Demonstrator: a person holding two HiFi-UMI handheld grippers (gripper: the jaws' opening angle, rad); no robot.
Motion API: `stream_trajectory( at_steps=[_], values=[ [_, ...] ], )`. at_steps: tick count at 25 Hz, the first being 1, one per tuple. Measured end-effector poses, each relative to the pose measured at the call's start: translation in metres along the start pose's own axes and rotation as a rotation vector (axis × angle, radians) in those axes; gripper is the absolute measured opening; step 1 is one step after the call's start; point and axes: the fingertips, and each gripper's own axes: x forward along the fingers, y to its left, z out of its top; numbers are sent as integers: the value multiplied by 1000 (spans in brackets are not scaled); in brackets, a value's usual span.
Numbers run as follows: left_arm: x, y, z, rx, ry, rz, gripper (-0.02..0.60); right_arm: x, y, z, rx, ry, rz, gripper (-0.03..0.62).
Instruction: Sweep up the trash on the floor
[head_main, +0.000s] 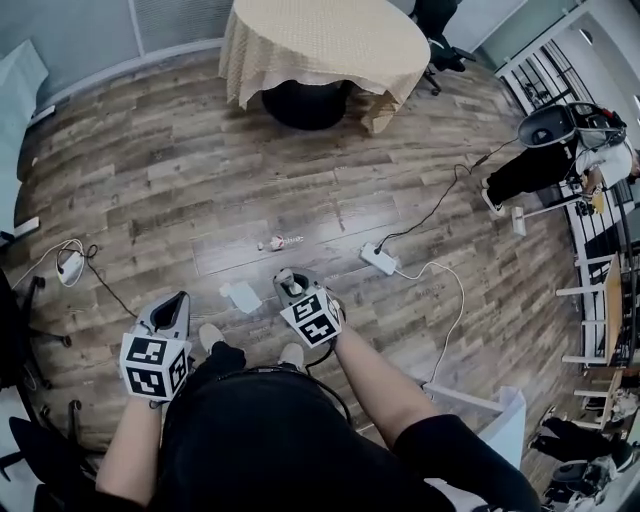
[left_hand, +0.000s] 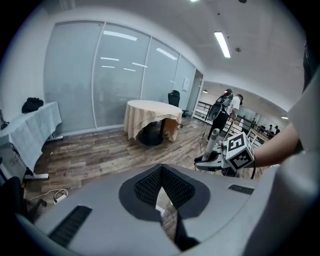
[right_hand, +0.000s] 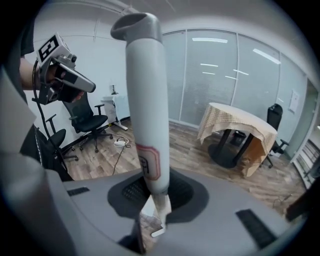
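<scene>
Right gripper (head_main: 290, 282): jaws pinched on an upright white handle (right_hand: 144, 90) with a grey cap. I take it for the sweeping tool's, but its lower end is out of sight. Left gripper (head_main: 180, 300): jaws pressed together, nothing between them, held low at 9 o'clock of the right one.

Risks as I judge them:
- The white cable (head_main: 447, 290) and power strip (head_main: 379, 259) lie on the floor (head_main: 200, 190) at 2 o'clock of the right gripper. A wide stroke that way could hook the cable and drag the strip.
- The handle is smooth and round and held by one gripper only. It could twist or slide in the jaws once the head pushes against the boards, so I'd want the left gripper on it too.
- The trash looks light, and a hard stroke may flick it on toward the round table (head_main: 320, 40) at 12 o'clock.

Trash (head_main: 280, 242): a small crumpled scrap, pale with pinkish marks, lying flat at 12 o'clock of the right gripper, apart from it. A flat white piece (head_main: 241, 296) sits nearer, at 9 o'clock of that gripper. I can't tell whether it is paper or part of the tool.
</scene>
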Motion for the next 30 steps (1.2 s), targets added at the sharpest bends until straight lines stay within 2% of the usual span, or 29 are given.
stream_trajectory(
  at_steps=[9,12,17,25,30],
  values=[
    [-16,78,-13,-30,-4,22,-3,62,41,85,45,-59,7,75],
    [-20,96,-14,-37,-7,24,-3,76,44,110,124,-83,-15,75],
    [-23,116,-11,-34,-11,14,-3,90,27,136,258,-111,-101,75],
    [-23,134,-4,-25,-27,0,-3,89,22,151,269,-117,-129,75],
    [-18,138,6,-28,-56,-23,-3,67,10,171,212,-143,-147,74]
  ],
)
